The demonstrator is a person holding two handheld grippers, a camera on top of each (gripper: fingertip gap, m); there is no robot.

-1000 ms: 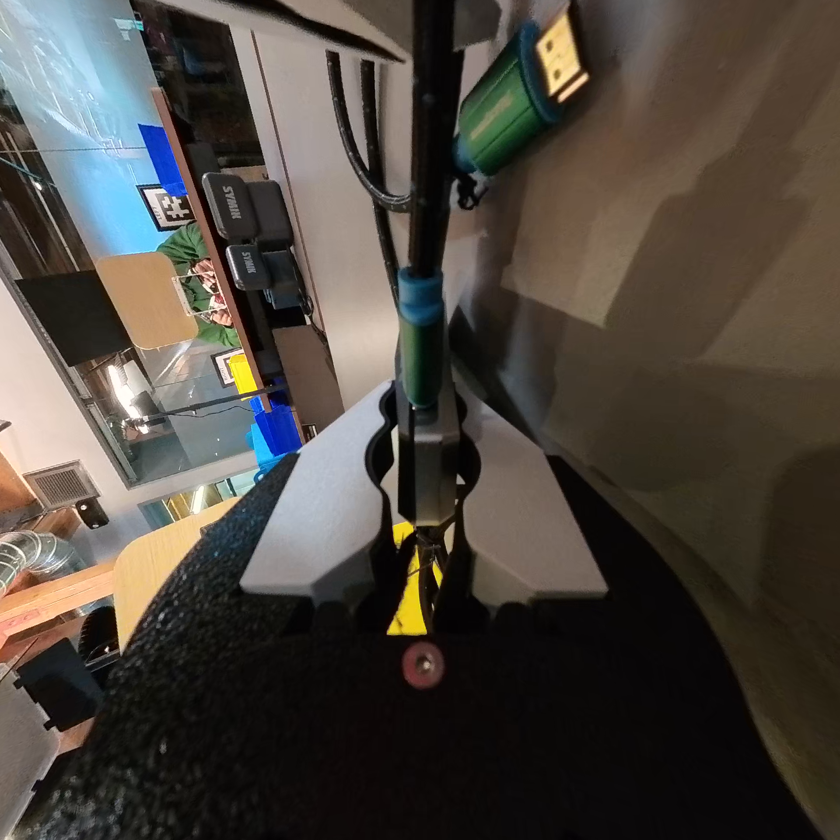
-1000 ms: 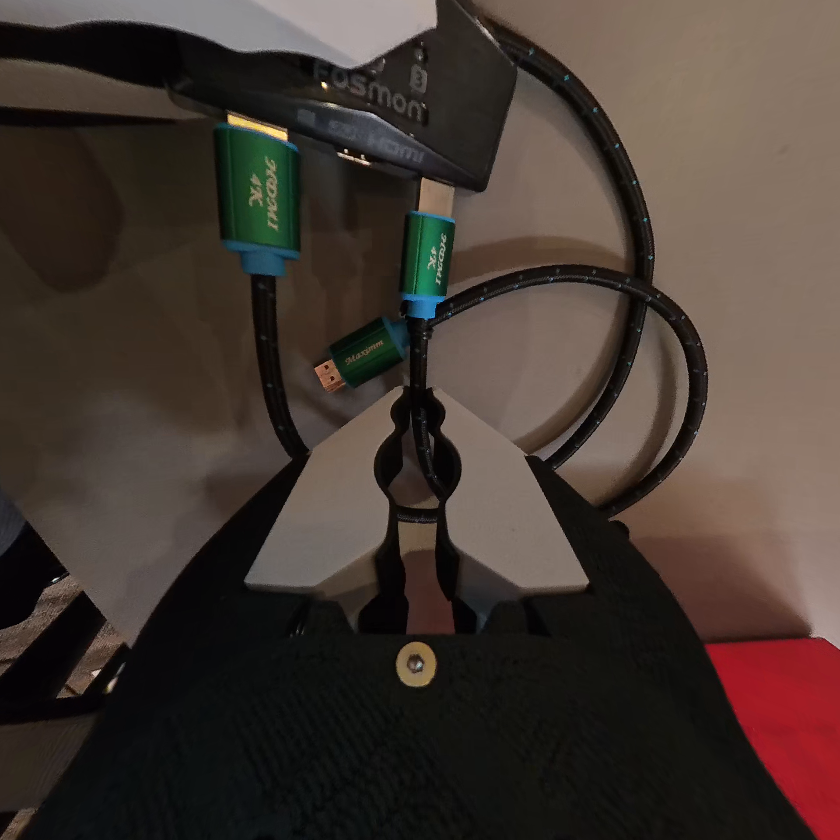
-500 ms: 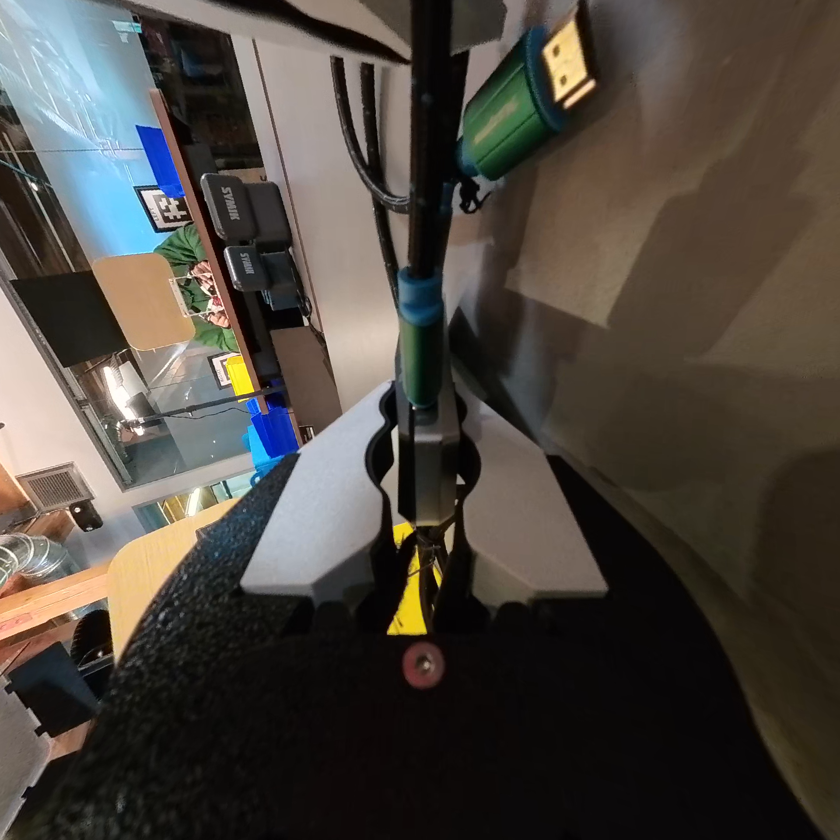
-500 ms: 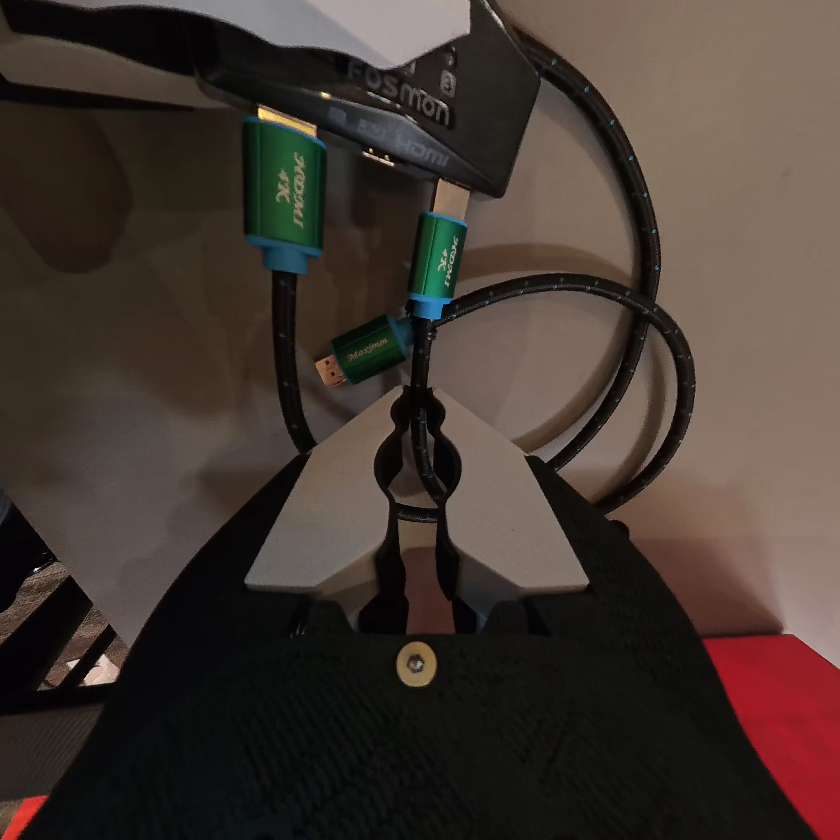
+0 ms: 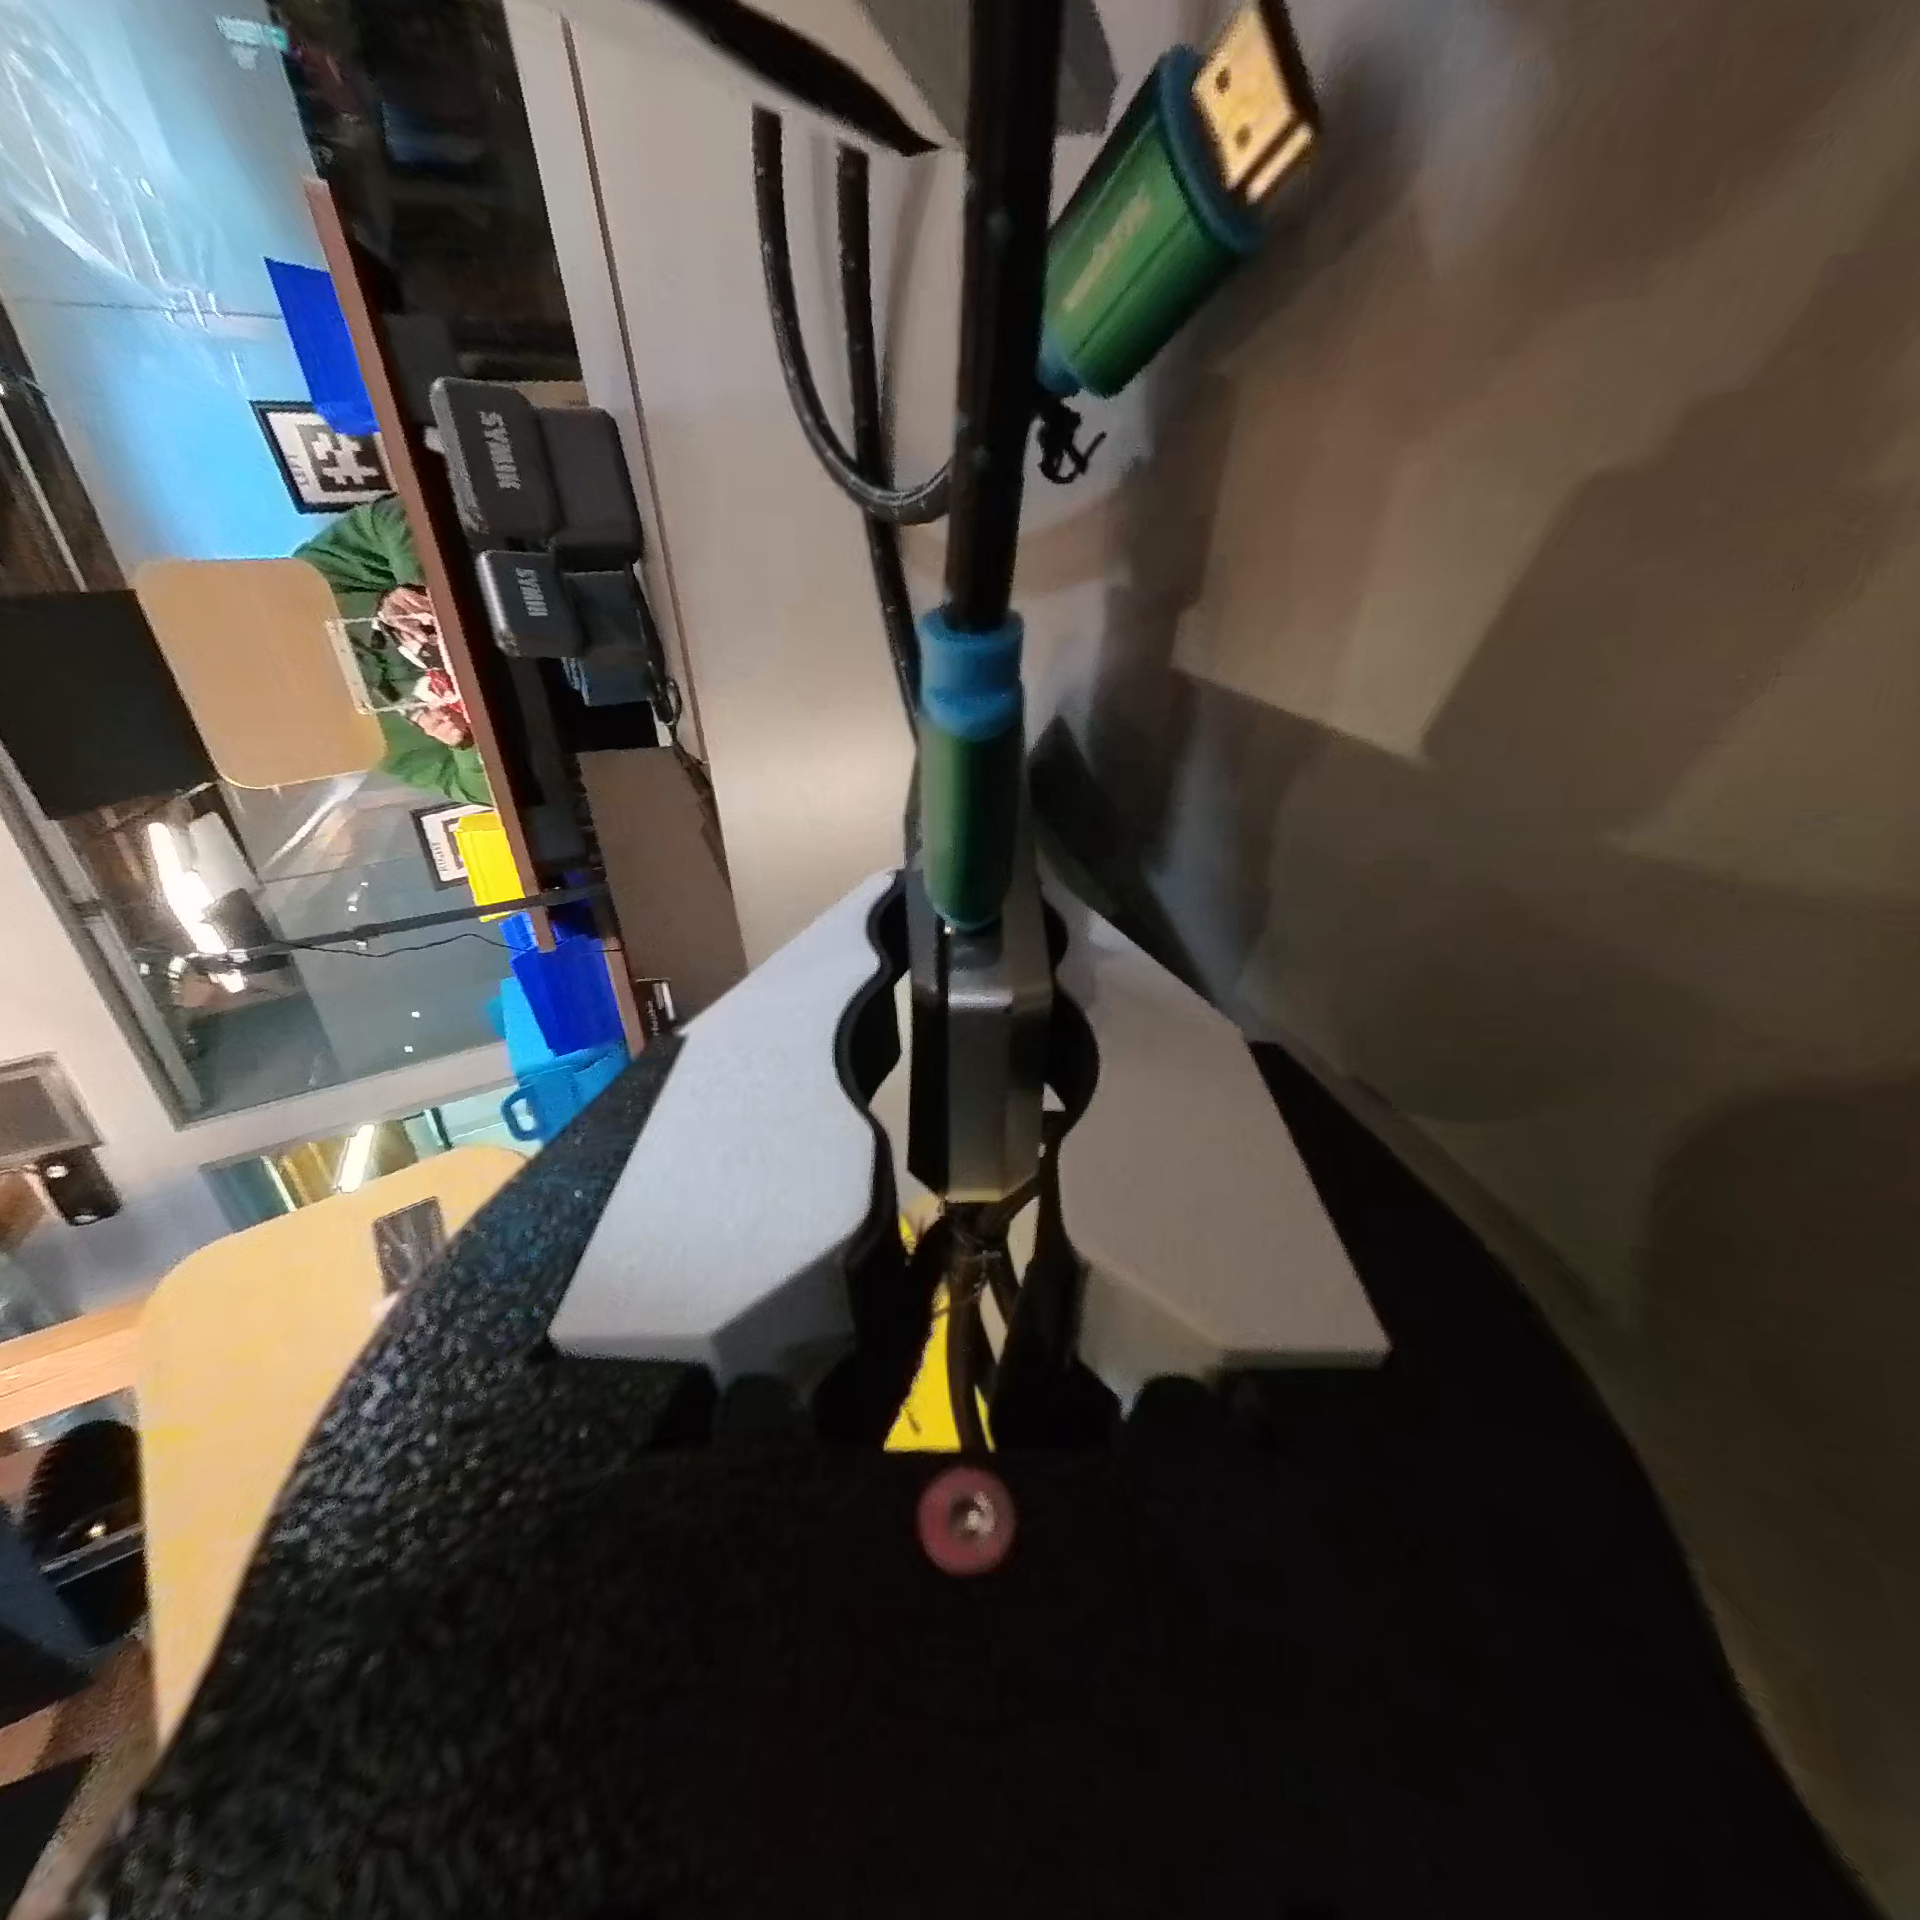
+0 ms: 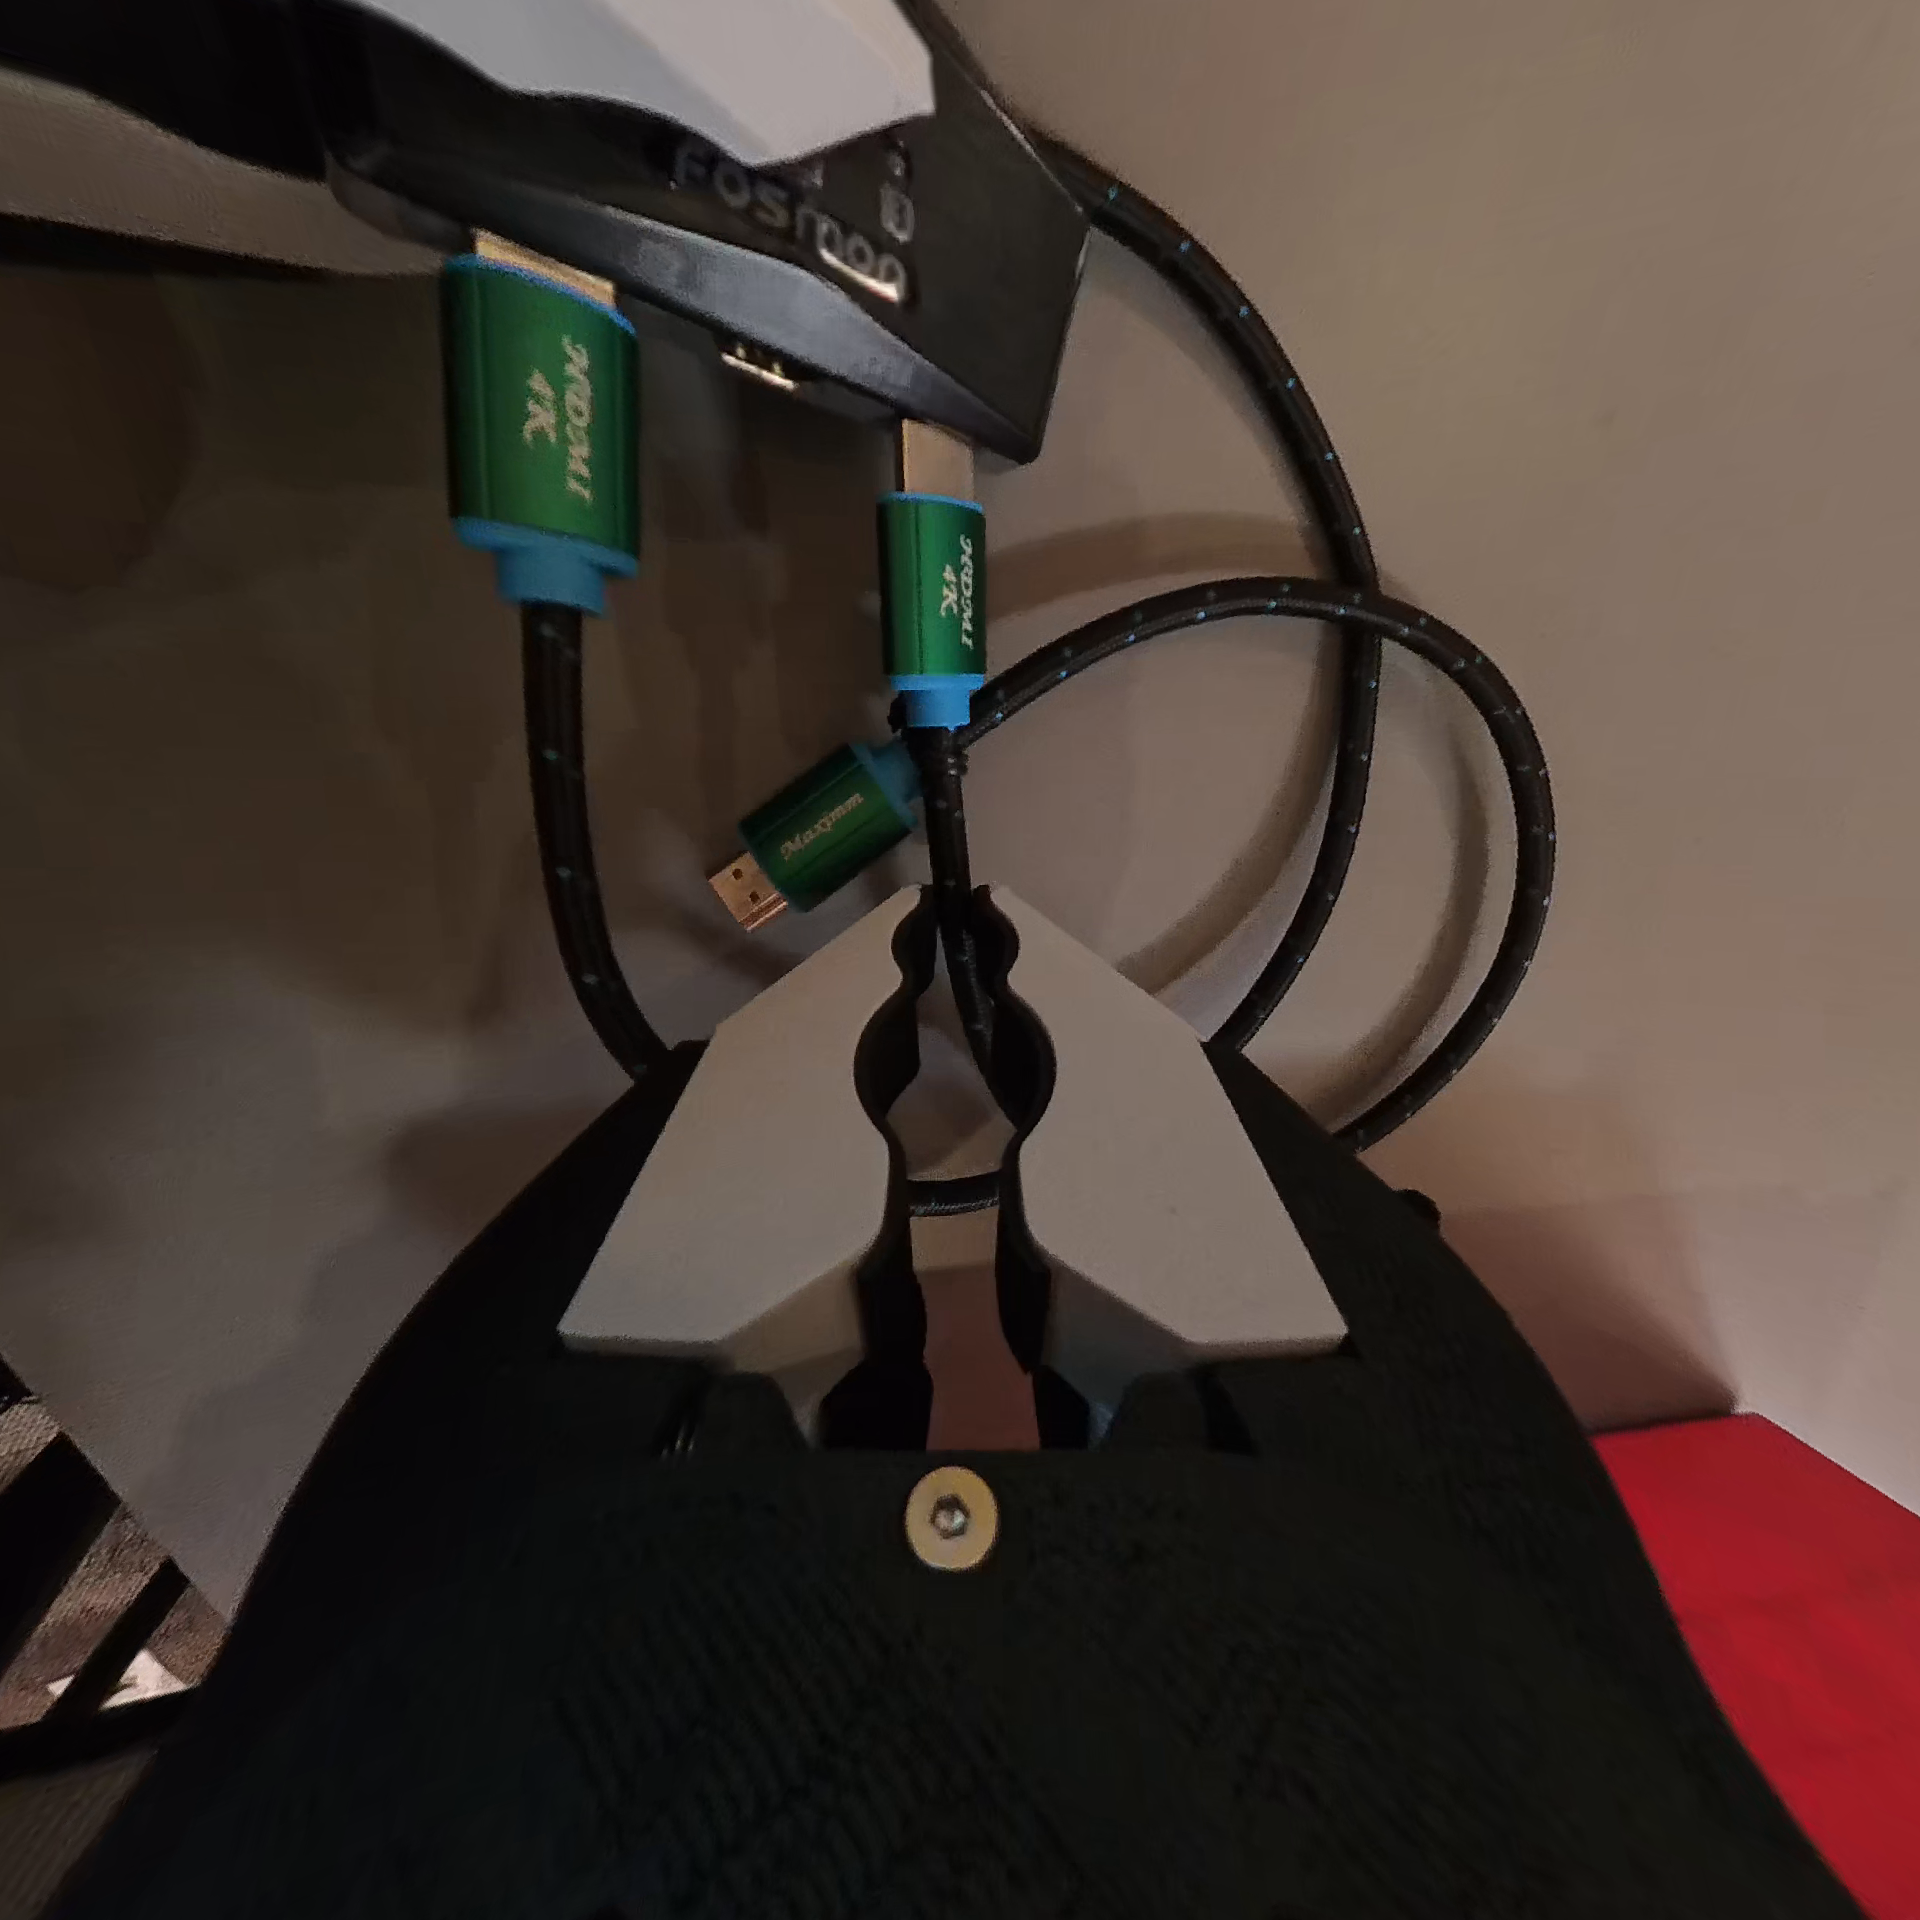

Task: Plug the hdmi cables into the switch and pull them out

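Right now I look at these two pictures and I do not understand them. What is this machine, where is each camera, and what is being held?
There is no robot. A person holds one two-finger claw in each hand, and each claw has a camera that looks forward along its fingers.

The left wrist view shows the left claw clamped on the dark switch, seen edge-on.

The right wrist view shows the right claw shut on a braided cable just below a green plug. That plug sits in the switch with much of its metal tip showing. A second green plug sits deeper, and a third plug hangs loose. Behind them is a pale surface.
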